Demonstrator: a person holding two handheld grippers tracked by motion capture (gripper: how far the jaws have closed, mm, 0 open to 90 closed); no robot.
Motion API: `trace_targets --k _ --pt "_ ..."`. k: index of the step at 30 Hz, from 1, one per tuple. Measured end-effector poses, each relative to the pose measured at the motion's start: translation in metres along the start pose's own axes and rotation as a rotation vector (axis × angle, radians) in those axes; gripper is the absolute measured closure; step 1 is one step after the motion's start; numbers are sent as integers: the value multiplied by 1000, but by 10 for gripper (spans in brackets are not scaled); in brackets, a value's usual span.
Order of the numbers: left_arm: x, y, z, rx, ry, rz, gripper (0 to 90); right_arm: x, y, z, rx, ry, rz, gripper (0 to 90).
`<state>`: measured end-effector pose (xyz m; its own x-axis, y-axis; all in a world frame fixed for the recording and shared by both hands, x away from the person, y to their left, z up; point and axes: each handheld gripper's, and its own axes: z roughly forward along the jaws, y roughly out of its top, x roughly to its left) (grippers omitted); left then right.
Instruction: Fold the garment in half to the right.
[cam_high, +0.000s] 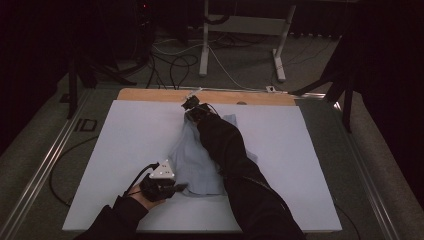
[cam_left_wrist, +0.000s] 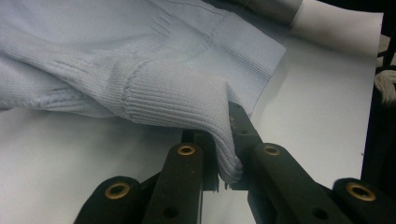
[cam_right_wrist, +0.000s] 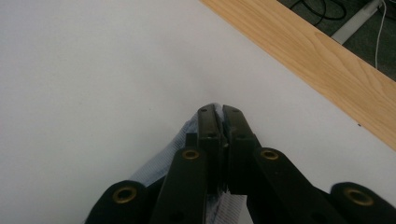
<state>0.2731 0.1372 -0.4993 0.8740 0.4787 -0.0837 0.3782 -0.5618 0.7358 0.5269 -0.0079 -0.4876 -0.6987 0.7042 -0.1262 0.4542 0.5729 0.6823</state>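
While the pale blue sweater (cam_high: 195, 162) is stretched between both grippers, its ribbed cuff (cam_left_wrist: 205, 116) is pinched in the left gripper (cam_left_wrist: 224, 175); the far edge is clamped by the right gripper (cam_right_wrist: 219, 116).

Pale blue knitted sweater (cam_high: 192, 162), rumpled on the white table cover, ribbed cuff (cam_left_wrist: 205, 116) folded over

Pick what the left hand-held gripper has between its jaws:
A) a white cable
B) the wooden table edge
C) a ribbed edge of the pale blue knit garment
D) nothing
C: in the left gripper view the left hand-held gripper has its jaws pinched on a ribbed fold of the pale blue knit garment, which lies on the white sheet.
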Motion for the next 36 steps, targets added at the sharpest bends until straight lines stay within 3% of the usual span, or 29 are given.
trace_targets --k 16,36 --pt "-10 22 -1 -8 -8 60 868 -17 2 -31 -50 -1 21 879" --pt "-23 54 5 -5 -23 136 868 -44 -9 -74 -120 -26 56 878"
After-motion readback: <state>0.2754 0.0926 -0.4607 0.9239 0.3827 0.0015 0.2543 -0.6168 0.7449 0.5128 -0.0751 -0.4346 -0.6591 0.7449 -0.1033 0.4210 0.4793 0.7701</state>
